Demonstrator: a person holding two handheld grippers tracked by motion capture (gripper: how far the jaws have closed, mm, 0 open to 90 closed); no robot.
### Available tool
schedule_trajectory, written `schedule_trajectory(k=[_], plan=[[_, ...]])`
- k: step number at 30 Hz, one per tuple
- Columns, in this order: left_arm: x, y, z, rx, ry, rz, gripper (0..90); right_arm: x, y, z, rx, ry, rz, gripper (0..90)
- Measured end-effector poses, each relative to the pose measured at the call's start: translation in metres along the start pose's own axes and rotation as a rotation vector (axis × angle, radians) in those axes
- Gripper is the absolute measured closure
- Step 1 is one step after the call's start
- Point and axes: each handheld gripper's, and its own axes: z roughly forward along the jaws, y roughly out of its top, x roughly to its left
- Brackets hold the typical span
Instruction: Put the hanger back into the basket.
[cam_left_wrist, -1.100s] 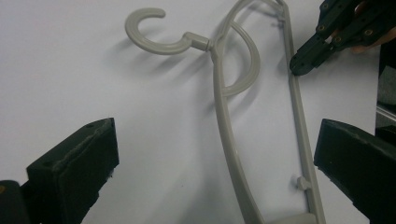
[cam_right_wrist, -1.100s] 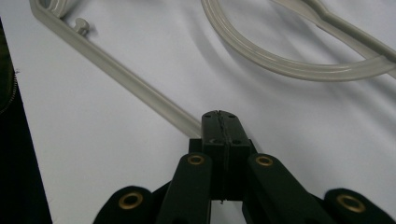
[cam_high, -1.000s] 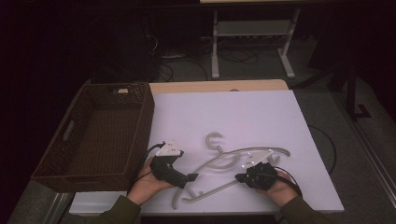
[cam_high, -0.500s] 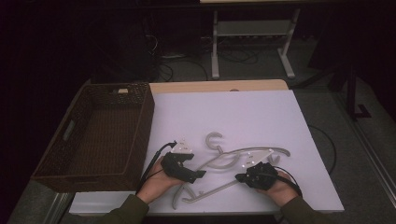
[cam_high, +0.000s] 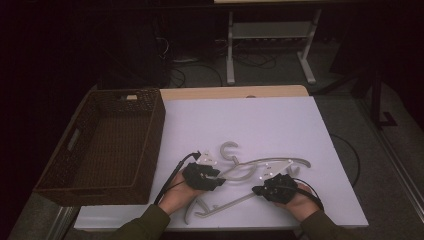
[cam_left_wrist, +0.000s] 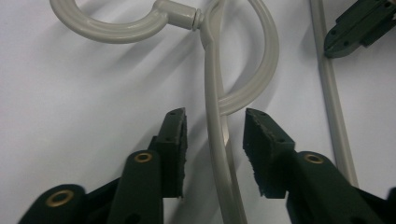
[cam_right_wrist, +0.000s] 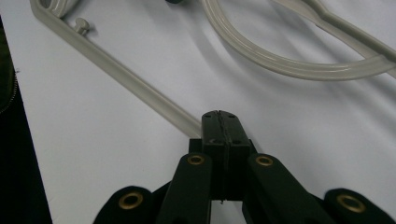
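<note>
Two grippers, left gripper (cam_left_wrist: 214, 140) jaws astride hanger (cam_left_wrist: 219, 154), right gripper (cam_right_wrist: 219, 122) seemingly pinching it

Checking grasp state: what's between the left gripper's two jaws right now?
A shoulder bar of the pale hanger runs between the open jaws of the left gripper, with a gap on each side; neither jaw touches it. This shows in the left gripper view.
</note>
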Motion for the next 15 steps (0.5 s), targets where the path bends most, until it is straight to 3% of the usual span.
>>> schedule_trajectory(k=[9, 15], plan=[[-0.0005, 0.0007, 0.0029, 0.025, -0.008, 0.023, 71.7, -0.0001, 0.0, 0.0, 0.001, -0.001, -0.001, 89.6], [0.0, 0.0004, 0.0033, 0.018, -0.014, 0.009, 77.8, -0.0002, 0.0, 0.0, 0.001, 0.0, -0.001, 89.6]])
